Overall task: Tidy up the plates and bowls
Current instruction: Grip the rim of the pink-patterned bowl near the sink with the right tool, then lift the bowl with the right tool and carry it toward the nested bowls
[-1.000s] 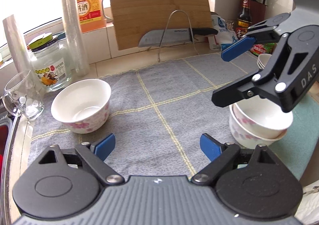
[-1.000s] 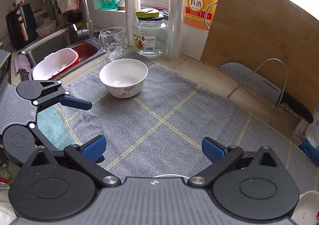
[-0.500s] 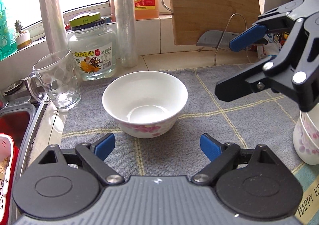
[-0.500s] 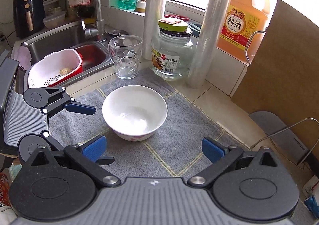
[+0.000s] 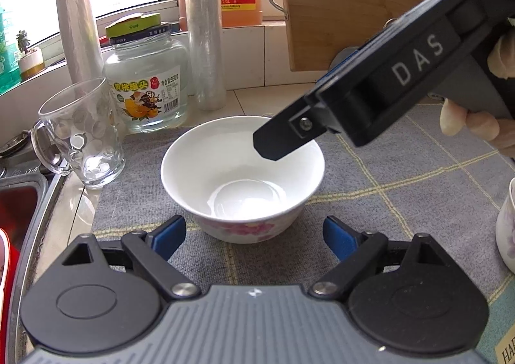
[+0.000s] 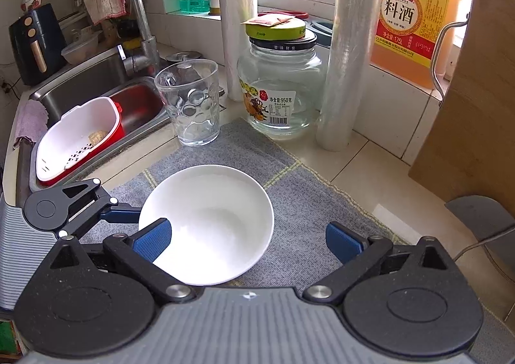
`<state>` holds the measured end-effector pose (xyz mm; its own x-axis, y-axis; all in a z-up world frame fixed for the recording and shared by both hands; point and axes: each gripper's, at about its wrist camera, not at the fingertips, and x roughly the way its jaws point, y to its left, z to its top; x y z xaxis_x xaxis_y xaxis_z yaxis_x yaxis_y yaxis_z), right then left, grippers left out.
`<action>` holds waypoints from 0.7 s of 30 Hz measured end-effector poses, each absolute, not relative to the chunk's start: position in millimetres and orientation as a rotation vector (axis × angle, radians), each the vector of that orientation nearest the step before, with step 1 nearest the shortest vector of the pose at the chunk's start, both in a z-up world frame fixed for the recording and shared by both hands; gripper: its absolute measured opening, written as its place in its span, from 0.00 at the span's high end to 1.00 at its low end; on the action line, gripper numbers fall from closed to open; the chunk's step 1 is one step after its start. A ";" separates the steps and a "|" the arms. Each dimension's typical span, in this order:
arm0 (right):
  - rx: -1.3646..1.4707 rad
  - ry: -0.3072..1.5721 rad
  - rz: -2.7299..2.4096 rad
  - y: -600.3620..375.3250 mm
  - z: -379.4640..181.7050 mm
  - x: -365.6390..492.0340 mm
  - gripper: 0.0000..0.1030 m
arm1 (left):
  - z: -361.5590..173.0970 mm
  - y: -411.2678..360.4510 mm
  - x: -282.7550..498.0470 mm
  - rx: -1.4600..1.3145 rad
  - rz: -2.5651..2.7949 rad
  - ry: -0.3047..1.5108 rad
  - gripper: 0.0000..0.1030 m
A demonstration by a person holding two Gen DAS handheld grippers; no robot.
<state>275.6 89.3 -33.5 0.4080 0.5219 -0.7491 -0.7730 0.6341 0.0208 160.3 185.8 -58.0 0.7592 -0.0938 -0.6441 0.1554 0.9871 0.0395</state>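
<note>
The bowl (image 6: 206, 222) sits upright on the grey mat (image 6: 309, 196), straight ahead of both tools. The right gripper (image 6: 248, 240), wide, hangs over its rim and is nearer; the left gripper (image 5: 254, 236), wide, flanks its near side.

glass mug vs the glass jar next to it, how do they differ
The clear dimpled glass mug is open-topped, while the round clear glass jar is closed with a black lid and a green one stacked on it. The mug has a side handle and no label; the jar carries a printed fruit label and no handle. The mug looks shorter and narrower than the jar. Both are transparent, upright and look empty.
</note>
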 end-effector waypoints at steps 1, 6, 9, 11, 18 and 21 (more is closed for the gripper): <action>-0.354 0.803 0.845 90.6 -35.2 277.7 0.00 | -58.0 186.0 160.6 0.089 -0.136 0.694 0.11; -0.355 0.811 0.862 96.6 -40.2 283.2 0.02 | -57.7 186.1 164.1 0.097 -0.138 0.688 0.11; -0.362 0.809 0.868 98.9 -41.6 284.5 0.06 | -58.4 187.7 166.2 0.093 -0.140 0.686 0.11; -0.365 0.815 0.874 100.3 -43.1 286.2 0.08 | -58.7 188.0 166.5 0.094 -0.140 0.685 0.11; -0.363 0.835 0.902 104.5 -46.6 288.0 0.15 | -56.1 190.6 167.9 0.098 -0.124 0.666 0.11; -0.363 0.840 0.921 106.3 -47.1 287.2 0.18 | -55.3 191.8 167.6 0.096 -0.120 0.653 0.11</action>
<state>287.2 106.3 -47.1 0.3262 0.5510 -0.7681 -0.8154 0.5751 0.0662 167.6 191.8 -55.3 0.7875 -0.0813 -0.6109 0.1416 0.9886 0.0509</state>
